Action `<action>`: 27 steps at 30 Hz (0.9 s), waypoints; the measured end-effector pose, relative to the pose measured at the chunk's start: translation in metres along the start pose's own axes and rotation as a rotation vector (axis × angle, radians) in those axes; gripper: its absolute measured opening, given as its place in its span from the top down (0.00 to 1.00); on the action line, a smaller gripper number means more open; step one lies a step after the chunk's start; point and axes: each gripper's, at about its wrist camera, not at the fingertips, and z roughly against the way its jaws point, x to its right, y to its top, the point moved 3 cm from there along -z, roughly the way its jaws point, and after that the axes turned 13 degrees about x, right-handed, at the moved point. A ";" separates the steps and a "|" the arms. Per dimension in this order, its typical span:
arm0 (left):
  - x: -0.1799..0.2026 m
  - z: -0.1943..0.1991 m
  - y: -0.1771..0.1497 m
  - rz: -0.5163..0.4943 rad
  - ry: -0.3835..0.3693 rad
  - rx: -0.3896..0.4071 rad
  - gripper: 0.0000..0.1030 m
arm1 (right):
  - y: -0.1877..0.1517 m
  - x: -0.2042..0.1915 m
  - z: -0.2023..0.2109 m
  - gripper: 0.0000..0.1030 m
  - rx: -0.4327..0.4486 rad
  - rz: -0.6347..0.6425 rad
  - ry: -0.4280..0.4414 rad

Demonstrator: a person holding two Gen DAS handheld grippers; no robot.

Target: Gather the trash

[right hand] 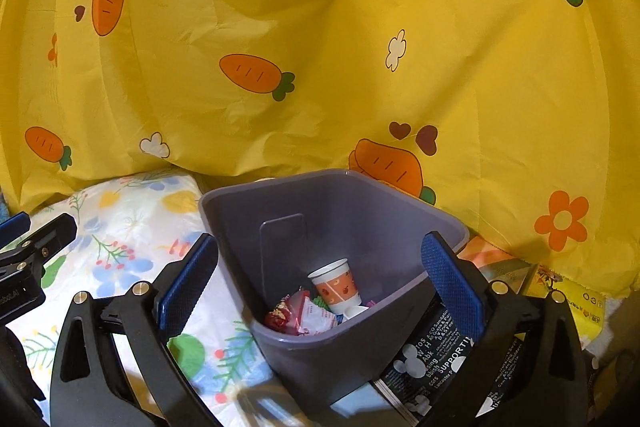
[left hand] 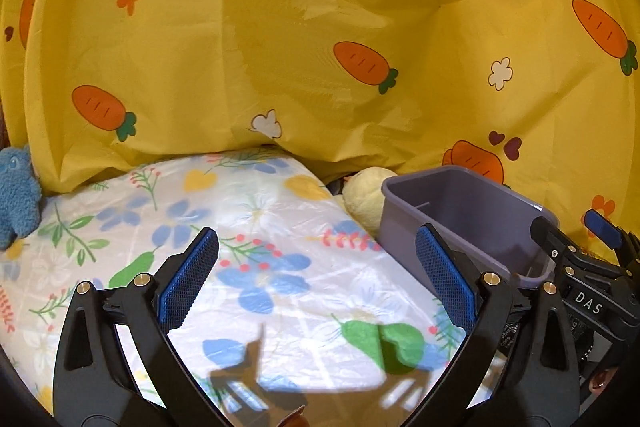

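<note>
On the floral sheet (left hand: 280, 267), just in front of the yellow carrot-print cloth (left hand: 320, 27), stands the grey bin (right hand: 320, 355), and the trash is already inside it: 1 small paper cup (right hand: 338, 285) leaning against crumpled red and white wrappers (right hand: 300, 315) at the bottom. The right gripper (right hand: 320, 283) hangs spread wide with nothing between its pads, straddling the near corner of the bin. The left gripper (left hand: 316, 275) is likewise released and empty over bare sheet, with the bin off to its right.

The main risk, as I judge it, is the bin itself. It sits on soft bedding and looks light, so a finger catching its rim could tip it and spill the cup and wrappers back out. A black printed packet (right hand: 424, 359) lies against the bin's near side; reaching for it could nudge the wall. The 2 grippers are also close enough to collide.
</note>
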 end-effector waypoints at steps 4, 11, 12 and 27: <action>-0.020 0.033 -0.007 0.024 -0.007 0.014 0.06 | -0.005 -0.015 0.021 0.05 0.001 0.017 0.006; -0.052 0.081 -0.024 0.012 0.077 0.044 0.06 | -0.015 -0.044 0.061 0.05 0.017 0.037 0.019; -0.056 0.088 -0.027 0.005 0.093 0.049 0.06 | -0.017 -0.048 0.066 0.05 0.018 0.040 0.022; -0.092 0.152 -0.049 0.018 0.168 0.040 0.06 | -0.030 -0.082 0.125 0.05 0.041 0.050 0.062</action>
